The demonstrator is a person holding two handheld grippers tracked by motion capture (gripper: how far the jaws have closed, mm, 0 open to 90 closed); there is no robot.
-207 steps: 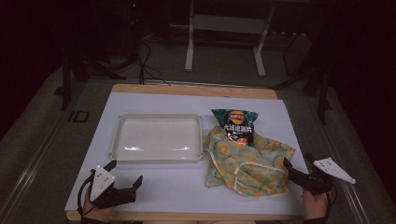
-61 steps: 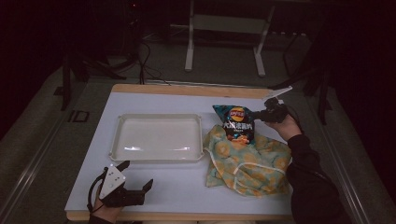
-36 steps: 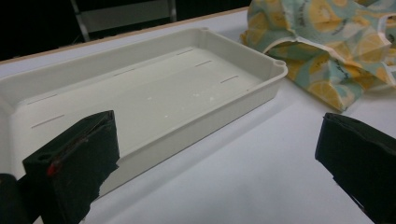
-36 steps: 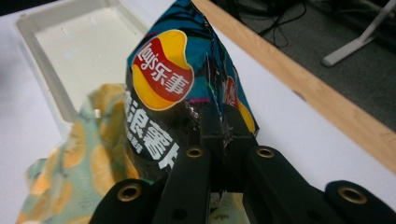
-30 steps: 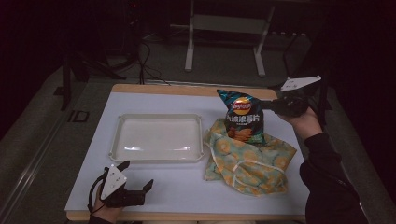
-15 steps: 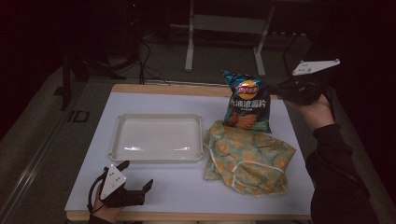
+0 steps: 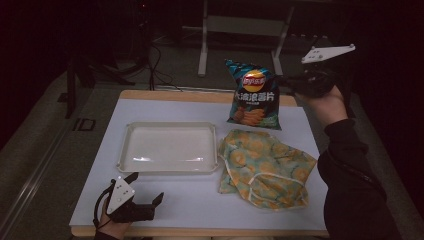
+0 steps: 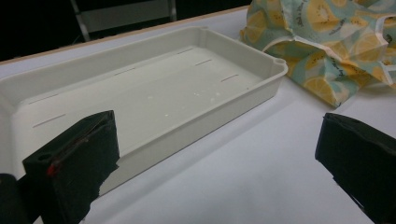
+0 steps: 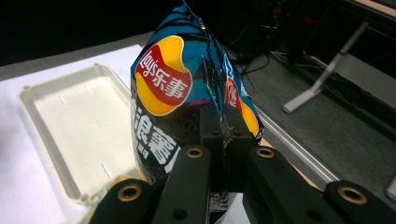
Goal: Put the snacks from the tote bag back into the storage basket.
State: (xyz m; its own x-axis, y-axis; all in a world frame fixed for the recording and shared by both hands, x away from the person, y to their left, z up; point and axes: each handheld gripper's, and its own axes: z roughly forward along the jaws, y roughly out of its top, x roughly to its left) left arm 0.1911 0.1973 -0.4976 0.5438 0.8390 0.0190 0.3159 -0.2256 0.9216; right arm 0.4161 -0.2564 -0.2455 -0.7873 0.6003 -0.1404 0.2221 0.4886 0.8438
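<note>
Above the far right corner of the table, your right gripper is clamped on the side edge of the bag of crisps, and the bag hangs in the air, clear of the patterned cloth beneath it. In the right gripper view the jaws pinch a fold of the bag tight, with the tray lying beyond and below. This looks like the carry step: the bag is picked up and not yet set down anywhere. Your left gripper rests near the front left edge of the table, jaws apart and holding nothing; its own view looks across the white tray to the cloth. The likely next move is to swing the bag leftward over the tray, which stands just beside the cloth and has nothing in it, then lower it until the bottom seam meets the tray floor before you let go. Mind the thin grip: the bag dangles from one edge, so a quick sideways sweep could set it swinging or slip it free. Keep the travel slow and level.
</note>
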